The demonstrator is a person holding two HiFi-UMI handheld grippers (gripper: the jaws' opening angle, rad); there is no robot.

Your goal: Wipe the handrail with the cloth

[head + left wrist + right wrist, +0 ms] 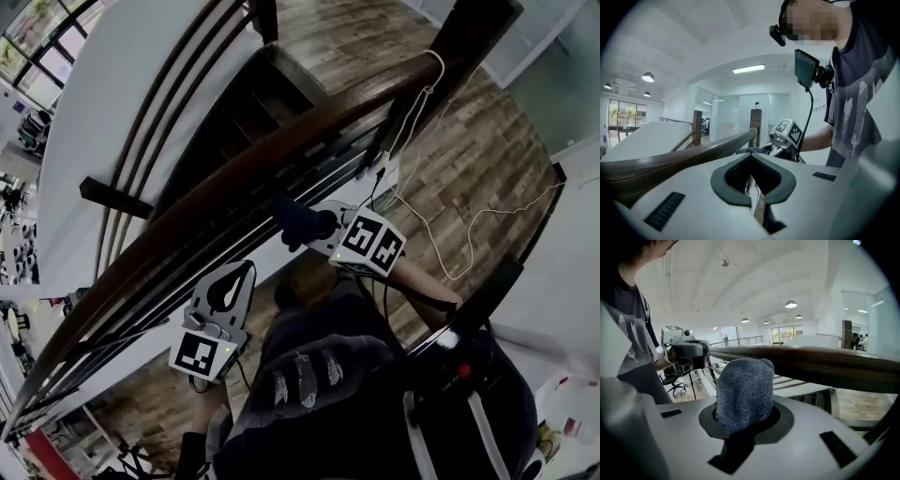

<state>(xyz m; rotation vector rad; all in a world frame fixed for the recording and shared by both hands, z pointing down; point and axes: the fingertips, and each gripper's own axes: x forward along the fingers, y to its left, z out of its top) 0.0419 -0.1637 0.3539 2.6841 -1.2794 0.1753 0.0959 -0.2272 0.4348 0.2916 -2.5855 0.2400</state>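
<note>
The dark wooden handrail (234,178) runs diagonally from lower left to upper right; it also shows as the handrail (693,157) and the handrail (811,364). My right gripper (317,228) is shut on a dark grey cloth (298,223), held at the rail's near side. In the right gripper view the cloth (744,392) bulges out of the right gripper (743,416), its top against the rail's lower edge. My left gripper (232,278) hangs lower left, just off the rail, shut and holding nothing. The left gripper (752,180) points along the rail toward the cloth (752,151).
A dark newel post (469,47) stands at the rail's far end with a white cable (433,103) looped over it and trailing on the wood floor (469,178). Stairs (253,103) drop beyond the rail. An office chair (675,378) stands behind the left gripper.
</note>
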